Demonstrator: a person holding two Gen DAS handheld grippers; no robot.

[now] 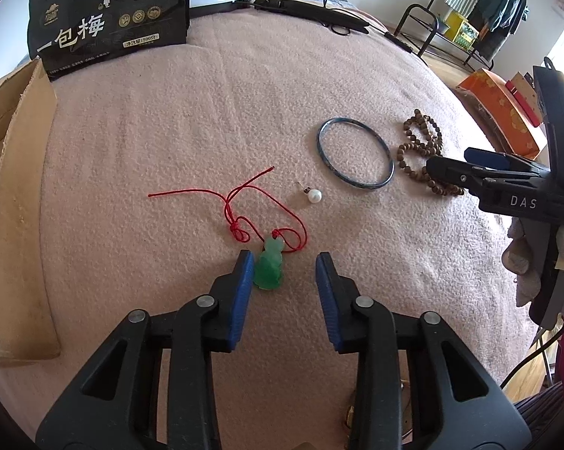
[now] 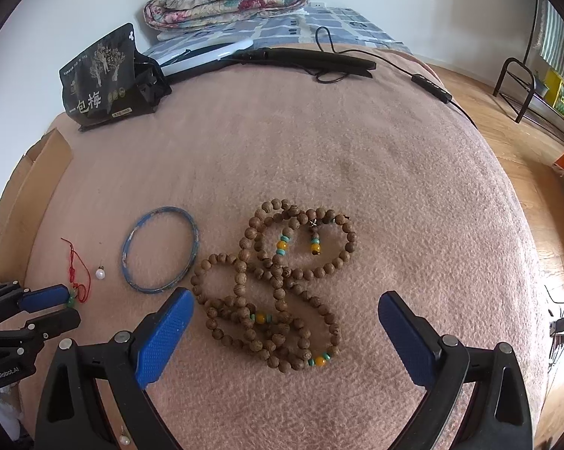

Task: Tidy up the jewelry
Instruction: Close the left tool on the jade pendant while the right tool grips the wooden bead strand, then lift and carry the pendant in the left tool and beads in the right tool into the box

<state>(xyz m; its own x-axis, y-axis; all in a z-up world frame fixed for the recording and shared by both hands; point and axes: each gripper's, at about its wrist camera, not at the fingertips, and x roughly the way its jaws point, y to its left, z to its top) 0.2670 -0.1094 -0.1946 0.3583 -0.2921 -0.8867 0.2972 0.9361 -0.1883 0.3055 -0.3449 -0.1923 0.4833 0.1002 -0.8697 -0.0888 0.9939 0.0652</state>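
Between the spread jaws of the left gripper point(image 1: 285, 262), hard against the left one, lies the green pendant point(image 1: 268, 267) on its red cord point(image 1: 244, 202), which trails ahead over the pink blanket point(image 1: 169, 142). Ahead and right of these jaws sit a pearl earring point(image 1: 314, 197) and a blue bangle point(image 1: 355, 153). The right gripper point(image 2: 285, 303) is released too, its jaws wide either side of the heap of wooden beads point(image 2: 278, 285), gripping nothing. Left of the left jaws stands a cardboard box point(image 1: 15, 202); far ahead, a black bag point(image 1: 109, 15). Bare blanket stretches ahead of both grippers.
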